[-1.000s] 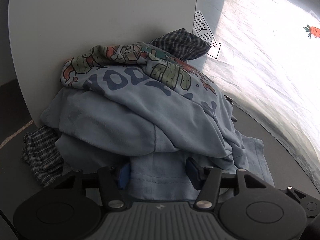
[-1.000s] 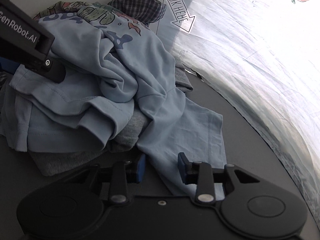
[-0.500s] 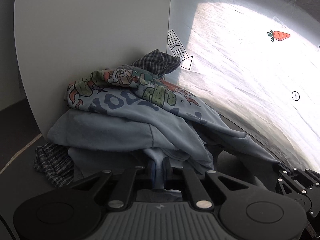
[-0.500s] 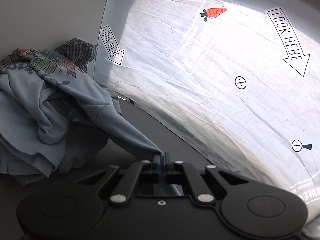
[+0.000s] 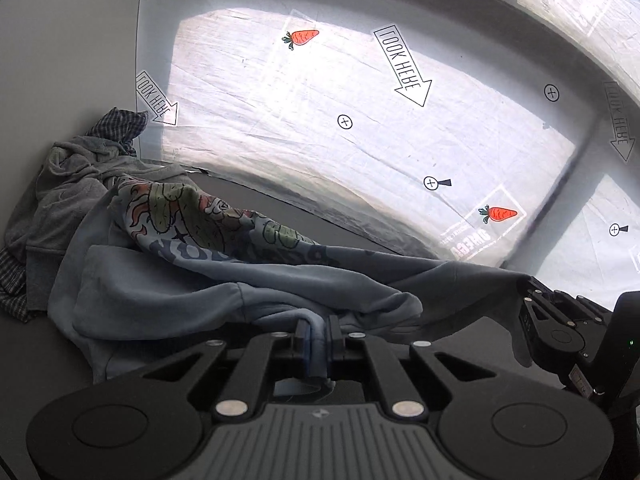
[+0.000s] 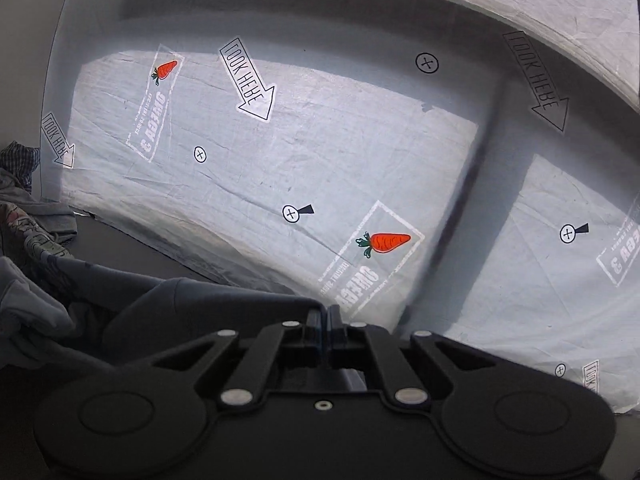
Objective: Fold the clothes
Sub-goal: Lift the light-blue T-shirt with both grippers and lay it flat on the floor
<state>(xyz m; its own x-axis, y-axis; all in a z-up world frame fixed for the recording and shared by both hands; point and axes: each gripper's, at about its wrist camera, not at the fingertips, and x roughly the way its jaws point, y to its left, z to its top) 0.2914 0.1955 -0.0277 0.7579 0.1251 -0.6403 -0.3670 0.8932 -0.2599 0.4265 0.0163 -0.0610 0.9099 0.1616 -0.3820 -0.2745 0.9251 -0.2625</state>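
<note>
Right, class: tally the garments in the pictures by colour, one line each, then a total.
Light blue printed top: 1
Grey sweatshirt: 1
Checked shirt: 1
Total: 3 that can be told apart; a checked patch at the pile's left edge may be the same shirt.

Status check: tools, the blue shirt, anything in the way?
Left tool and right tool both shut on blue shirt. Shirt stretched between them, its far end against grey garment. Nothing else in the way.
</note>
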